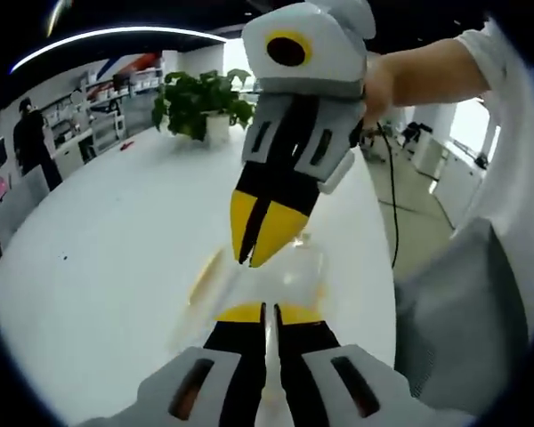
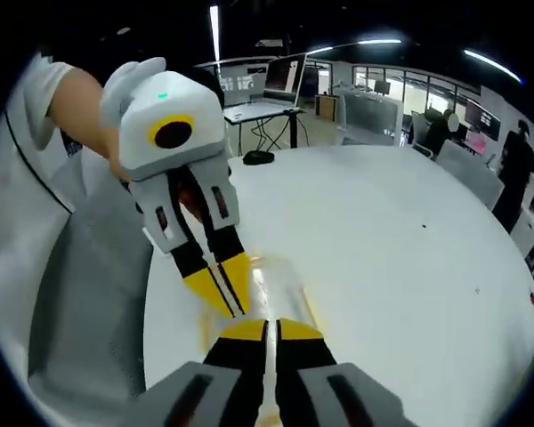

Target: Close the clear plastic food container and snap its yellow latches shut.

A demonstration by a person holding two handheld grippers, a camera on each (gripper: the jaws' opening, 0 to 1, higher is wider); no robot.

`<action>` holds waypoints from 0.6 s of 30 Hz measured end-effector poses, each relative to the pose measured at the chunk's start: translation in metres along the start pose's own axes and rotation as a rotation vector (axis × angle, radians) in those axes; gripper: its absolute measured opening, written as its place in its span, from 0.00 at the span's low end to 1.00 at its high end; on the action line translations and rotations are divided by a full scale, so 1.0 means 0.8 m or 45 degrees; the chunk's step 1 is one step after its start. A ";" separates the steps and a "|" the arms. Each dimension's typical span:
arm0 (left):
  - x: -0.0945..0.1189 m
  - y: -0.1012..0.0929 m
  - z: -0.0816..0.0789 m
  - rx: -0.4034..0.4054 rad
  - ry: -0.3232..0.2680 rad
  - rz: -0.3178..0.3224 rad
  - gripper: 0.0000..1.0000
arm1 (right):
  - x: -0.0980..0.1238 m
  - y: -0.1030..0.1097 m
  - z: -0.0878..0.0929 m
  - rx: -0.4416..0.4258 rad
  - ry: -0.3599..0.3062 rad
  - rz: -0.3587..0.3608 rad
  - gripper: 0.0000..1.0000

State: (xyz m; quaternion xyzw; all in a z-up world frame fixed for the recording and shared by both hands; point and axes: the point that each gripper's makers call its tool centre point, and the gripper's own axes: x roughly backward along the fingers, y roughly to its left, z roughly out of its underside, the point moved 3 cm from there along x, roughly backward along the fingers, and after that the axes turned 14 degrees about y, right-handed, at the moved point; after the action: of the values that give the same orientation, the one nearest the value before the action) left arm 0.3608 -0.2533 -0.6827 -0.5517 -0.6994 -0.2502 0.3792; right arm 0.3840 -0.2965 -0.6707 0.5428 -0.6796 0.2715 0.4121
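Left gripper view: the left tool (image 1: 269, 313), jaws clenched together, sits at the near edge of the clear container (image 1: 276, 267) on the white surface (image 1: 116, 249); the right tool (image 1: 262, 233), also clenched, presses from above. Right gripper view: both tools meet over the container (image 2: 280, 285). It looks light, slippery and flexible, so pressing at the yellow latches (image 2: 215, 307) seems best.

Two grippers are crowding one corner of an otherwise open table

The left gripper (image 1: 269, 313) and right gripper (image 1: 260, 233) are meeting tip to tip, jaws together, over the clear container (image 1: 276, 271), blocking each other's path there; beyond them the white table (image 1: 116, 240) is lying bare out to the potted plant (image 1: 200, 102) at its far end, while the person's body (image 1: 481, 294) is closing off the near edge
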 end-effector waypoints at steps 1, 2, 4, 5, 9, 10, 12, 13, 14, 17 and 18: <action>-0.001 -0.002 0.000 -0.006 0.001 0.010 0.00 | -0.001 0.000 0.000 -0.001 -0.001 -0.001 0.00; -0.003 -0.005 0.001 -0.014 0.003 0.022 0.00 | -0.004 -0.001 -0.001 -0.007 0.000 -0.002 0.00; -0.006 -0.009 0.000 -0.024 0.002 0.036 0.00 | -0.008 -0.004 -0.001 0.010 -0.005 0.022 0.00; -0.007 -0.010 0.000 -0.027 0.004 0.037 0.00 | -0.011 -0.003 0.000 0.008 0.000 0.017 0.00; -0.013 -0.018 0.001 -0.051 0.022 0.059 0.00 | -0.019 -0.002 -0.001 0.030 0.019 0.025 0.00; -0.014 -0.019 0.001 -0.060 0.026 0.061 0.00 | -0.021 -0.003 -0.002 0.032 0.022 0.023 0.00; -0.015 -0.019 0.002 -0.066 0.029 0.064 0.00 | -0.023 -0.004 -0.004 0.044 0.030 0.022 0.00; -0.015 -0.020 0.002 -0.066 0.030 0.066 0.00 | -0.024 -0.006 -0.004 0.054 0.041 0.030 0.00; -0.016 -0.020 0.003 -0.069 0.033 0.063 0.00 | -0.025 -0.007 -0.004 0.057 0.047 0.032 0.00; -0.018 -0.020 0.004 -0.073 0.039 0.063 0.00 | -0.026 -0.011 -0.006 0.070 0.057 0.033 0.00; -0.018 -0.020 0.004 -0.078 0.042 0.060 0.00 | -0.026 -0.013 -0.006 0.077 0.065 0.035 0.00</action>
State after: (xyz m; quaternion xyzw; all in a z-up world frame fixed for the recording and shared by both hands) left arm 0.3459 -0.2632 -0.6952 -0.5750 -0.6720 -0.2715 0.3795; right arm 0.3965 -0.2845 -0.6873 0.5386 -0.6677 0.3114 0.4088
